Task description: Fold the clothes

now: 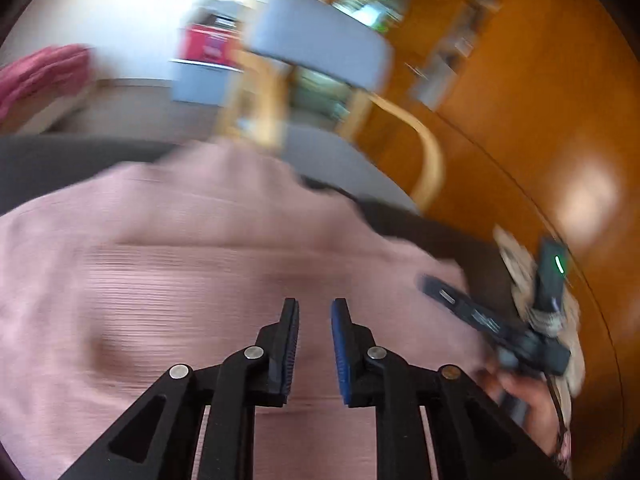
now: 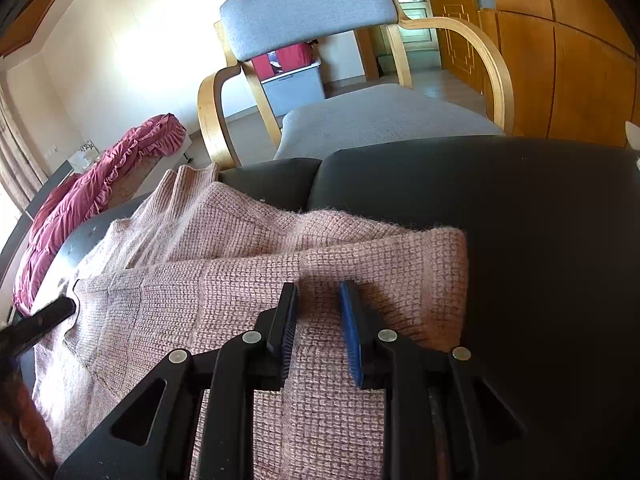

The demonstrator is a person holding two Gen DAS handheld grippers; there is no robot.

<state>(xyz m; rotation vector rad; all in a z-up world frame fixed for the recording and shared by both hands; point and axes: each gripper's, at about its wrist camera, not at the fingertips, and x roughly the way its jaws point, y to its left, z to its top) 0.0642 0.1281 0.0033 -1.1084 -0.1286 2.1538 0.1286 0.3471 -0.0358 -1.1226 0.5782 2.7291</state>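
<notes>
Nearest the lens in the left wrist view, the left gripper (image 1: 314, 312) is seen with a narrow gap between its blue-padded jaws and nothing caught in it; pink knit fills the space beneath them. The picture is blurred, so whether the tips touch the fabric cannot be told. The pink knitted sweater (image 2: 248, 280) is spread over the dark table (image 2: 540, 240), partly folded, with one folded layer lying across the body and a thick folded edge at its right side. In the right wrist view, the right gripper (image 2: 318, 292) is held over that folded layer with its jaws slightly apart and empty; contact with the knit cannot be judged. At the left edge of that view a black finger of the left gripper is seen above the sweater's left part. In the left wrist view, the right gripper is seen at the right, held in a hand (image 1: 520, 396). Beyond the table stands a grey-cushioned wooden armchair (image 2: 312, 8). A crimson ruffled quilt (image 2: 92, 192) lies to the left, well apart from the sweater.
</notes>
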